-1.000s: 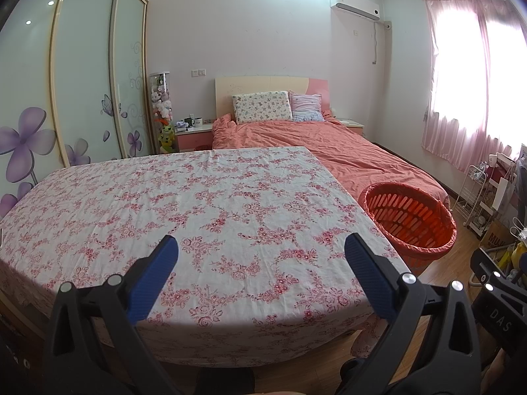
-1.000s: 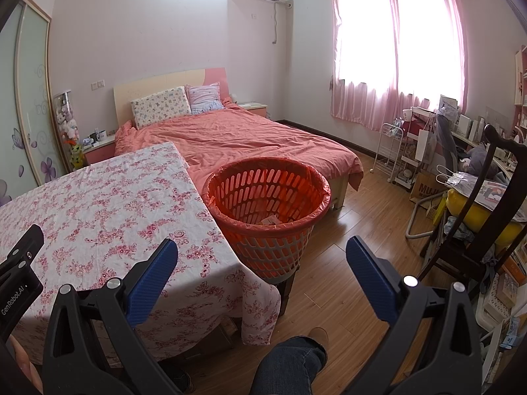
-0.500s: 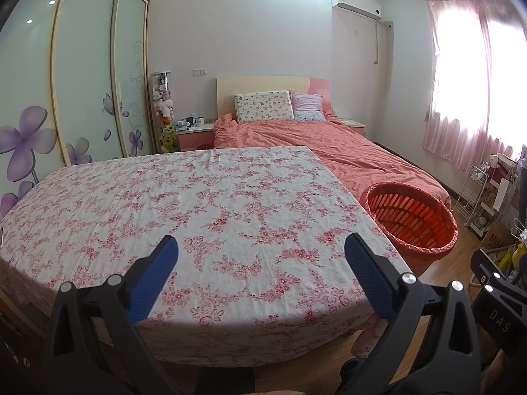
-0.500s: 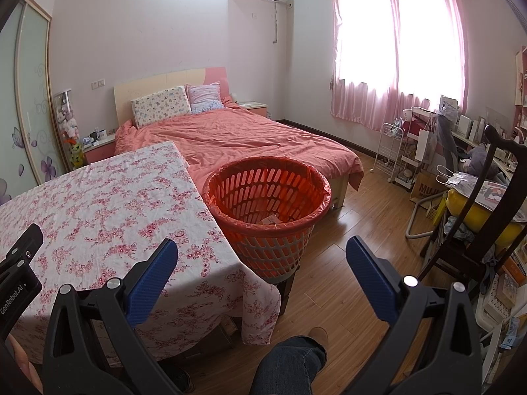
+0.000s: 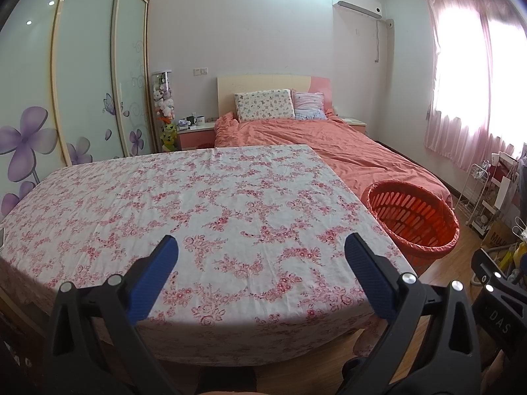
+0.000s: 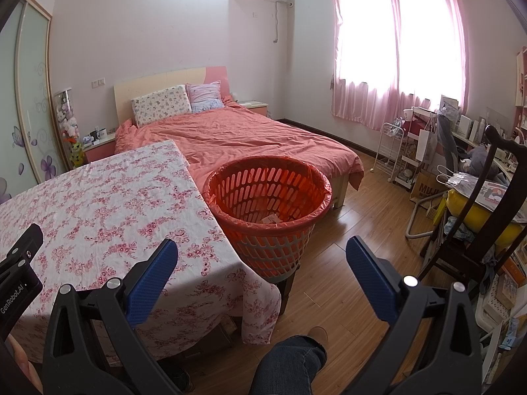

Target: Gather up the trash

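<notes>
Left gripper: fingers spread wide, holding nothing, above the near edge of the table.
Right gripper: fingers spread wide, nothing between them, over the table's corner and the wooden floor.
Basket: orange, lined with a red bag, standing ahead between the right gripper's fingers, just beside the table; beyond the left gripper's right finger.
Trash: a pale scrap lying in the basket's bottom.
Bed: behind the basket, coral cover.
</notes>
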